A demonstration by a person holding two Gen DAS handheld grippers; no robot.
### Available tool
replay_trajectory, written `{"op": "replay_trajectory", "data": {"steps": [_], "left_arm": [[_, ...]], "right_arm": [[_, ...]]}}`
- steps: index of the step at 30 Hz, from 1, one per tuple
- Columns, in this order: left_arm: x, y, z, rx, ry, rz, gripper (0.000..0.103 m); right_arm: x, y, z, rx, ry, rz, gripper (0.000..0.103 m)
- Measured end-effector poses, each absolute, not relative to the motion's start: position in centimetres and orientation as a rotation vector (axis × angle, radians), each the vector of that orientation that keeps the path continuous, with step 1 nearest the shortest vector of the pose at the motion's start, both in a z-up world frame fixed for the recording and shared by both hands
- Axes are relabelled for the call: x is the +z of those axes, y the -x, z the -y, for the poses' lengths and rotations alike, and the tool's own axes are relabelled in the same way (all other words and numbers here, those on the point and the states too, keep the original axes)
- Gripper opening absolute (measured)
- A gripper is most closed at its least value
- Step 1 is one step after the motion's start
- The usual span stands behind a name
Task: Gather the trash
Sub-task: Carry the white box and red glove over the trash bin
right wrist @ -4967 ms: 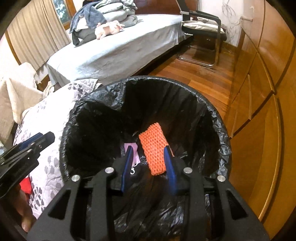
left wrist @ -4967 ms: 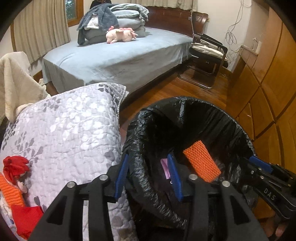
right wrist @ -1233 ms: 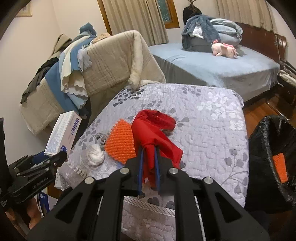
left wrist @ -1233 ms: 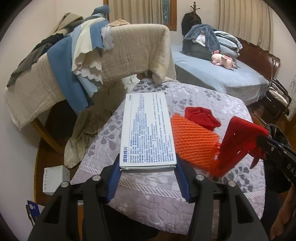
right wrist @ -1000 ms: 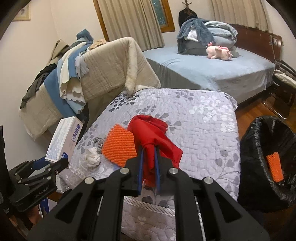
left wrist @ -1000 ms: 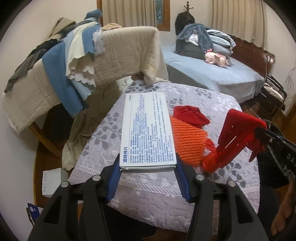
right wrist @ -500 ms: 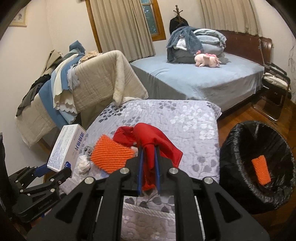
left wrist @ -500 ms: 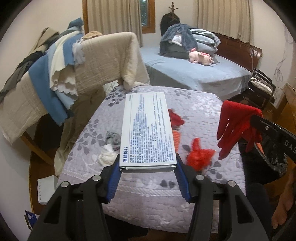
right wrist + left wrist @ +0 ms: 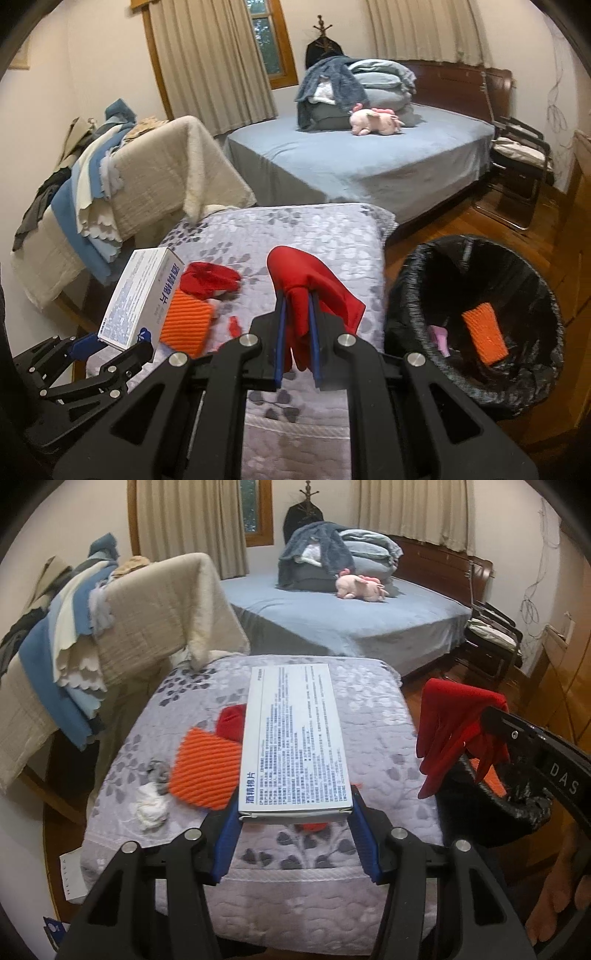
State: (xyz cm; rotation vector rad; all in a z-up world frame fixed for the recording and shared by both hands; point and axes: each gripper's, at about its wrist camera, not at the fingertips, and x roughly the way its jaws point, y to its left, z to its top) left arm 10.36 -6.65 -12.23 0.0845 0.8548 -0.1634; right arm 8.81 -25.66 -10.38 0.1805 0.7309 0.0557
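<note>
Bedroom clutter surrounds a quilt-covered worktop (image 9: pixel 369 716) where an orange mesh pad (image 9: pixel 203 768), a red rag (image 9: pixel 210 278) and a white wad (image 9: pixel 151 806) lie. Angled downward, the left gripper (image 9: pixel 295 812) clamps a white printed box (image 9: pixel 295 738) above the quilt. Beside it, the right gripper (image 9: pixel 295 295) is clenched on a red glove (image 9: pixel 314 277), held up near the black-lined trash bin (image 9: pixel 406 295), which already holds another orange pad (image 9: pixel 484 332).

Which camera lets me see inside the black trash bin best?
The right wrist view. There the black trash bin shows its whole open mouth, with an orange mesh piece and something pink inside. The left wrist view shows only a bit of its rim, behind the red glove and the right gripper.
</note>
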Motion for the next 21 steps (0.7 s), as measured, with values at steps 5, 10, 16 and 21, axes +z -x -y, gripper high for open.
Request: {"op": "replay_trajectory", "data": {"steps": [5,10,16,21], "left_arm": [[-12.2,-10.9,9.4,-0.202,-0.092,-0.856,0.054],[-12.3,-11.4,12.3,-0.244,-0.108,-0.860,0.054],[-12.7,-12.4,16.0,-0.296,-0.122,-0.873,0.054],[-13.4,-13.1,19.8,-0.342,-0.144,-0.883,0.054]], "right_arm": [[-10.6,-8.4,28.3,0.005,-0.187,-0.734,0.010],[-10.9,-8.1,31.0,-0.042,-0.198,-0.737,0.010],[-11.6,-7.8,34.5,-0.096,-0.202,-0.750,0.010],[-12.2,-8.0,38.3,-0.162,-0.207,-0.759,0.011]]}}
